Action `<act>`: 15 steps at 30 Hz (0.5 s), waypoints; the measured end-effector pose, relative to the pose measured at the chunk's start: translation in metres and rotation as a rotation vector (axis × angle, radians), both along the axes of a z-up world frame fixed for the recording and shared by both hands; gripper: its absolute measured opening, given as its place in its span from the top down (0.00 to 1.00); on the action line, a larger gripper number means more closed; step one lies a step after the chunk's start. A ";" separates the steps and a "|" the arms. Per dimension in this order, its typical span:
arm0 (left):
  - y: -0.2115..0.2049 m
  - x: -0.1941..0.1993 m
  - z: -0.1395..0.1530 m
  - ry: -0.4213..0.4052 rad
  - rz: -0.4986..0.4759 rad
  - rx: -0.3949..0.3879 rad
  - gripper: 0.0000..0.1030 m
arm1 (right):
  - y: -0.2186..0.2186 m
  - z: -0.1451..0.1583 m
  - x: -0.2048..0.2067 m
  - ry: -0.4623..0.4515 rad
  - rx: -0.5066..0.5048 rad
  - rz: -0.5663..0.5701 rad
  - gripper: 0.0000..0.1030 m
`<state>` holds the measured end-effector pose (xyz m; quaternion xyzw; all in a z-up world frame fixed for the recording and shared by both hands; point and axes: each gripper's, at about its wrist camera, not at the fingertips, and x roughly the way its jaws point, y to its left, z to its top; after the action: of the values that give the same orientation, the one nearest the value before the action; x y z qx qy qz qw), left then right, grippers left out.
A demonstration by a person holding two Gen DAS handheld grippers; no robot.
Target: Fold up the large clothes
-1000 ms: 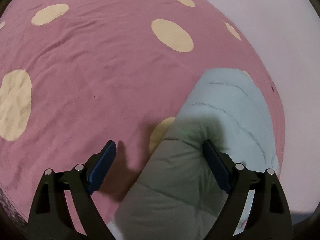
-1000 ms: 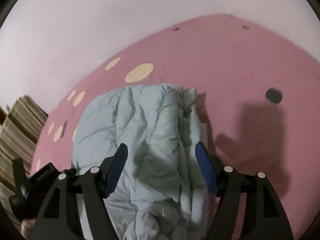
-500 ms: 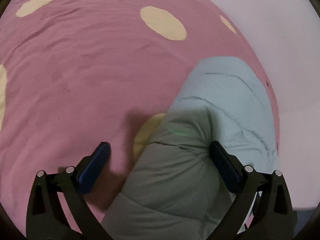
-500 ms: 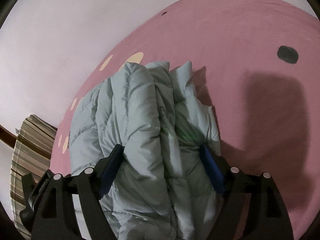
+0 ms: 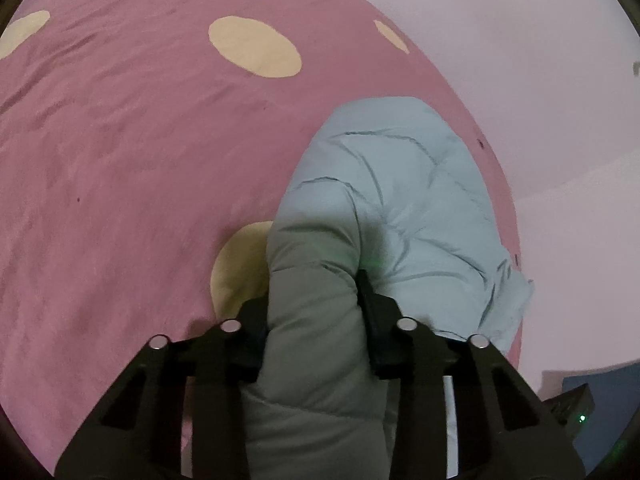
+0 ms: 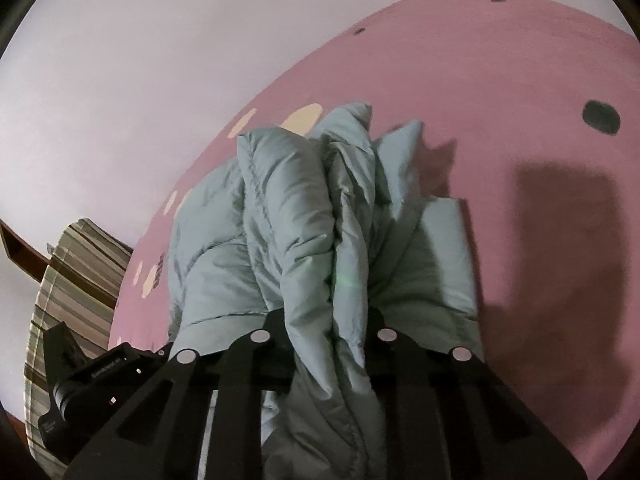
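Observation:
A pale blue-grey puffer jacket (image 5: 400,184) lies bunched on a pink bedspread (image 5: 120,140) with cream spots. My left gripper (image 5: 314,300) has its jaws closing on a thick padded roll of the jacket, which bulges between the fingers and is squeezed by both. In the right wrist view the same jacket (image 6: 288,220) stands in tall folds. My right gripper (image 6: 328,320) has its jaws closing on a gathered bunch of those folds, pinched tight between the fingers. The pads of both grippers are hidden in the fabric.
The pink bedspread (image 6: 520,100) runs far to the right, with a dark spot (image 6: 600,117). A pale wall (image 6: 120,60) lies behind. A striped cloth (image 6: 68,280) sits at the left edge, and the other gripper's black body (image 6: 88,380) shows at lower left.
Both grippers stood wide around the jacket before; now both have closed in and pinch its padding. The jacket's folds have bunched up higher between the right fingers.

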<state>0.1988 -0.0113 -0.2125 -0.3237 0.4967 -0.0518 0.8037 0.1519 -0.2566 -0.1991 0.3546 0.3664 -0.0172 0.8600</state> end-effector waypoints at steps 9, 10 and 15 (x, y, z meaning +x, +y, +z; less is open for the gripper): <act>0.031 -0.002 0.033 -0.085 0.022 -0.001 0.73 | 0.025 0.029 0.033 -0.094 0.020 0.061 0.85; 0.037 0.002 0.038 -0.095 0.032 0.003 0.73 | 0.029 0.030 0.038 -0.099 0.027 0.069 0.85; 0.073 0.024 0.052 -0.123 0.092 0.027 0.74 | 0.060 0.031 0.081 -0.122 0.057 0.122 0.85</act>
<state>0.2227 0.0622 -0.1606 -0.3316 0.4316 -0.0276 0.8384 0.2327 -0.1967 -0.1678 0.3564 0.3344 0.0671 0.8699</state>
